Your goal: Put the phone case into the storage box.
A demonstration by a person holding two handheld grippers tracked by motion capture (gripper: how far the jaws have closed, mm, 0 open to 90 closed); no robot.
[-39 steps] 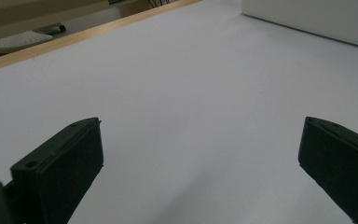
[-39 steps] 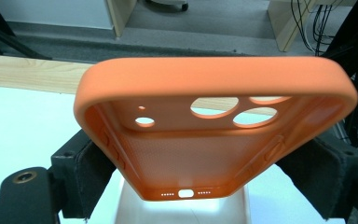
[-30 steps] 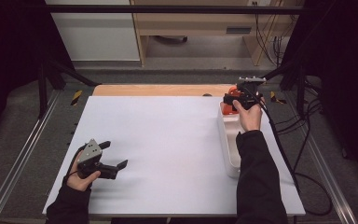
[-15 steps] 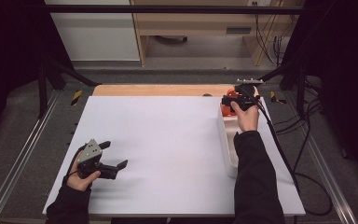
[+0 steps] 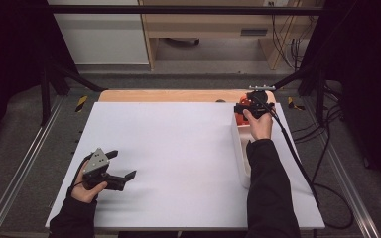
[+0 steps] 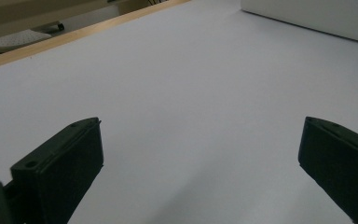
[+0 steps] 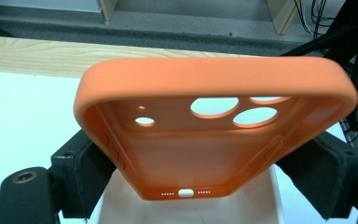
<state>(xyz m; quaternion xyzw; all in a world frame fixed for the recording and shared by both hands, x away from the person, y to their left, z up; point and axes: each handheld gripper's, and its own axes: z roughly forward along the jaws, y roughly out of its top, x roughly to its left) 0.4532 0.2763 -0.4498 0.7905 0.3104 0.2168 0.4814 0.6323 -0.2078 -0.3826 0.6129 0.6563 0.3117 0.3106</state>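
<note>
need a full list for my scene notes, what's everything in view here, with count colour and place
phone case: 1, orange, empty, held over the tray's far end, clamped between the right gripper's jaws
tray: 1, white, long and narrow, along the board's right side
board: 1, white, covers most of the table
table edge: 1, light wood strip past the board's far side
cabinet: 1, light wood, on the floor behind the table
cables: several, black, floor at right
left gripper: 1, black with grey plate, near left of board, jaws open and empty
right gripper: 1, black, far right, shut on the case
sleeves: 2, black
</note>
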